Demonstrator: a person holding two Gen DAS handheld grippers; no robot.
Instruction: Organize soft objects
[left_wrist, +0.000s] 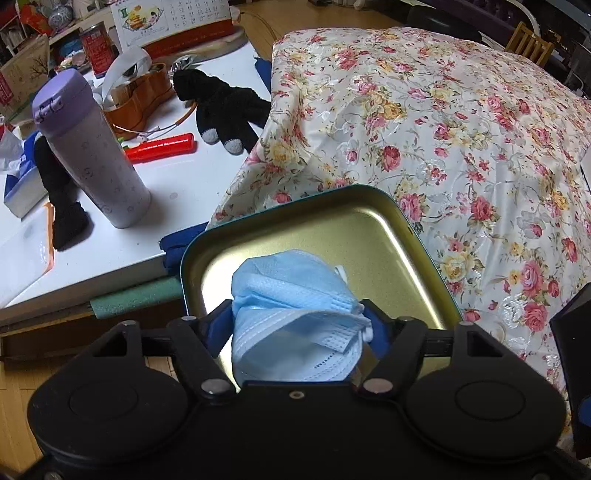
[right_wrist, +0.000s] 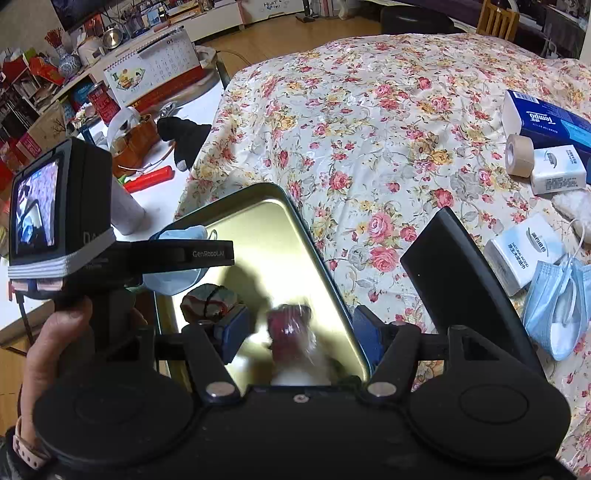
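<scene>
A bed with a floral cover (right_wrist: 369, 122) fills the right and far part of the scene. To its left stands a white surface (left_wrist: 177, 192), touching the bed's edge. The floor (right_wrist: 295, 40) is of light wood and runs behind both. At the far left, crowded shelves (right_wrist: 26, 85) stand against the wall. A wooden chair (right_wrist: 496, 18) is at the far right, behind the bed. The light is soft and even, from indoors.

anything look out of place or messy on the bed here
Yes. Blue face masks lie in a crumpled heap on the floral bedspread among tissue packs and a tape roll, outside the metal tin. A black glove lies on the white table.
</scene>
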